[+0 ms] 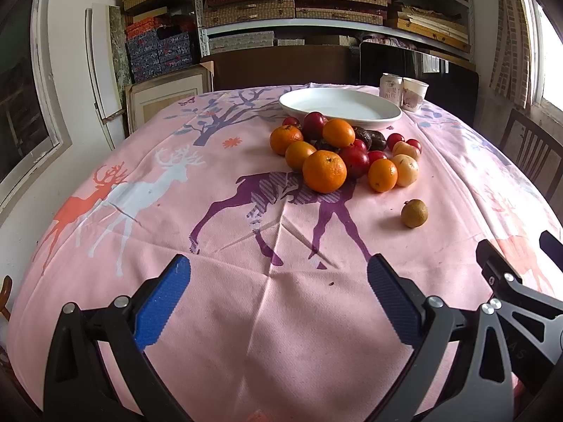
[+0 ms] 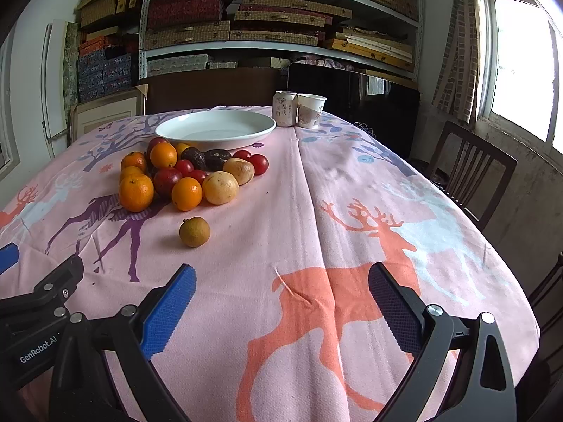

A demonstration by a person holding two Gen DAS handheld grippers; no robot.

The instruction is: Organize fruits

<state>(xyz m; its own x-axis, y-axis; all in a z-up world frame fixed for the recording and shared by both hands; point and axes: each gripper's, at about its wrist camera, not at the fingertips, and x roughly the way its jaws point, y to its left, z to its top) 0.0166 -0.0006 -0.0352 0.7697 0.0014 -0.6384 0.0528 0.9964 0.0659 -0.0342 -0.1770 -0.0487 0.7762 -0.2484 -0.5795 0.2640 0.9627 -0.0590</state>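
A heap of fruit (image 1: 337, 151) lies mid-table: several oranges, red plums, dark fruits and two pale yellow ones (image 2: 220, 187). Behind the heap stands an empty white plate (image 1: 339, 107) (image 2: 215, 128). One small brown-green fruit (image 1: 414, 213) (image 2: 194, 231) sits apart, nearer to me. My left gripper (image 1: 278, 274) is open over bare cloth, short of the heap, with nothing between its blue pads. My right gripper (image 2: 281, 283) is open too, low over the orange deer print, right of the lone fruit. Each view shows part of the other gripper at its side edge.
A pink deer-print tablecloth (image 2: 352, 183) covers the table. A drink can (image 2: 285, 108) and a paper cup (image 2: 311, 110) stand beside the plate at the far edge. Wooden chairs (image 2: 468, 172) stand at the right, shelves of boxes (image 2: 281, 17) behind.
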